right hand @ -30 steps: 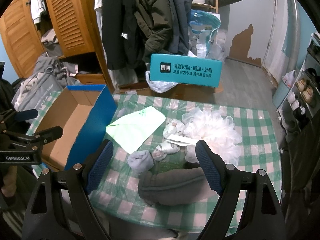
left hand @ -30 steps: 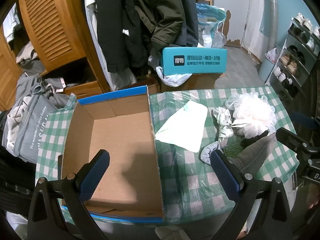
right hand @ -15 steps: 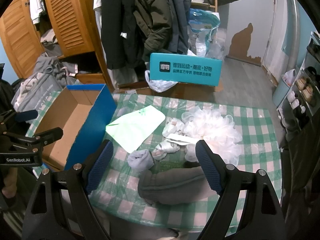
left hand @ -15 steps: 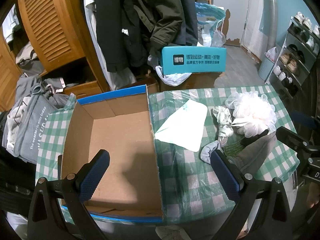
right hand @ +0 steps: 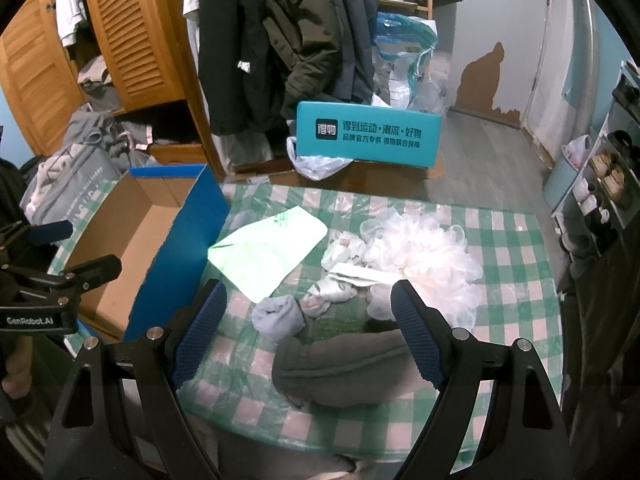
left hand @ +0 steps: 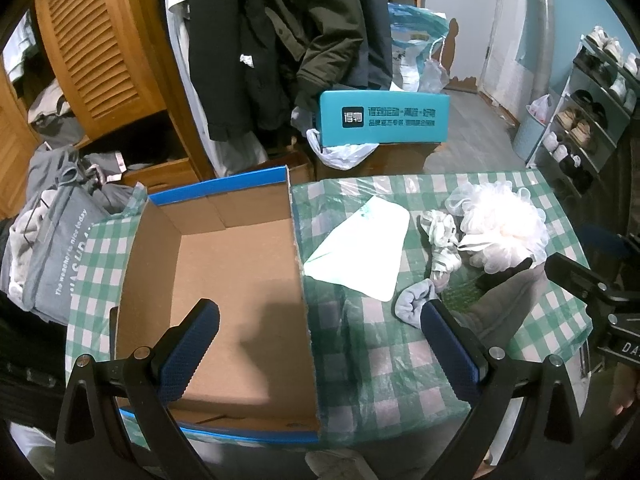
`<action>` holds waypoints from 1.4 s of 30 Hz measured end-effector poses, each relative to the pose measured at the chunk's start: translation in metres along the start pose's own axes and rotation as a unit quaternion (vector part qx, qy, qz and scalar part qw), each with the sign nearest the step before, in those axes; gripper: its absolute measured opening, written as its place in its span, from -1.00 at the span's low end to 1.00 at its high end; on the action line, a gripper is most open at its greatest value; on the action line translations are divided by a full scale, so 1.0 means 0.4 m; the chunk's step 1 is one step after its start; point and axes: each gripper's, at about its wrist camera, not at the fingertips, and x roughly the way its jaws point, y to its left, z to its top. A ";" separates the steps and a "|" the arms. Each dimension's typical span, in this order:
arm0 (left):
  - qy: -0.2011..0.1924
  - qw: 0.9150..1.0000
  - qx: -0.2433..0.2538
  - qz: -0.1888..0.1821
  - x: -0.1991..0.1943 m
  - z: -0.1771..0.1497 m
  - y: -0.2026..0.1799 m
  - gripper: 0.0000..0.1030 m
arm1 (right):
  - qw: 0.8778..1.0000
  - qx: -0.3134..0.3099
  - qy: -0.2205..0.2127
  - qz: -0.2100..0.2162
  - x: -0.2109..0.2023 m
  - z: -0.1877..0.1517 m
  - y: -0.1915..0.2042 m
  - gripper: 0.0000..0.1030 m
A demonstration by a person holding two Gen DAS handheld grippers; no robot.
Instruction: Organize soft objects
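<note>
An empty blue-sided cardboard box [left hand: 240, 280] [right hand: 132, 248] sits on the left of the green checked table [left hand: 380, 364] [right hand: 516, 248]. Beside it lie a pale green cloth [left hand: 362, 250] [right hand: 266, 250], a rolled grey sock [left hand: 412, 304] [right hand: 278, 316], patterned socks [left hand: 442, 248] [right hand: 330, 292], a white mesh bath pouf [left hand: 500, 232] [right hand: 424, 260] and a grey beanie [left hand: 504, 308] [right hand: 344, 368]. My left gripper [left hand: 316, 344] is open above the box's right wall. My right gripper [right hand: 304, 328] is open above the sock and beanie, holding nothing.
A teal box [left hand: 382, 118] [right hand: 366, 138] stands behind the table on cartons with plastic bags. Coats hang on a rack [right hand: 288, 32]. A wooden wardrobe [left hand: 100, 52] and a heap of grey clothes [left hand: 52, 240] are at left. A shoe rack [left hand: 592, 112] is at right.
</note>
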 end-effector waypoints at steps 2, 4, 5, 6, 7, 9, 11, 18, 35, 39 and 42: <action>0.001 1.000 0.001 -0.001 0.001 -0.001 -0.002 0.97 | 1.000 0.000 0.001 0.000 0.001 0.002 -0.002 0.61; 0.001 1.000 -0.001 -0.002 0.001 -0.001 -0.003 0.97 | 1.000 0.000 0.002 -0.001 0.002 0.001 -0.002 0.61; 0.000 1.000 -0.002 -0.003 0.000 0.000 -0.003 0.97 | 1.000 0.001 0.003 -0.001 0.002 0.001 -0.003 0.61; 0.000 1.000 -0.003 -0.005 -0.002 0.002 -0.002 0.97 | 1.000 0.001 0.003 -0.001 0.002 0.001 -0.003 0.61; 0.001 1.000 -0.003 -0.006 -0.004 0.005 0.001 0.97 | 1.000 0.001 0.004 -0.002 0.003 0.000 -0.003 0.61; 0.001 1.000 -0.003 -0.006 -0.004 0.005 0.001 0.97 | 1.000 0.002 0.005 -0.002 0.002 -0.002 -0.005 0.61; 0.002 1.000 -0.003 -0.006 -0.004 0.004 -0.002 0.97 | 1.000 0.001 0.004 -0.002 0.003 -0.002 -0.004 0.61; 0.002 1.000 -0.003 -0.005 -0.004 0.005 0.000 0.97 | 1.000 0.001 0.004 -0.002 0.003 -0.001 -0.005 0.61; 0.005 1.000 -0.003 -0.005 -0.002 0.006 -0.002 0.97 | 1.000 0.003 0.008 -0.006 0.008 -0.006 -0.015 0.61; 0.016 1.000 -0.003 0.000 0.024 0.001 -0.010 0.97 | 1.000 0.008 0.017 -0.017 0.025 -0.012 -0.030 0.61; 0.036 0.999 -0.007 0.000 0.059 -0.003 -0.017 0.97 | 0.999 0.017 0.029 -0.030 0.040 -0.019 -0.047 0.61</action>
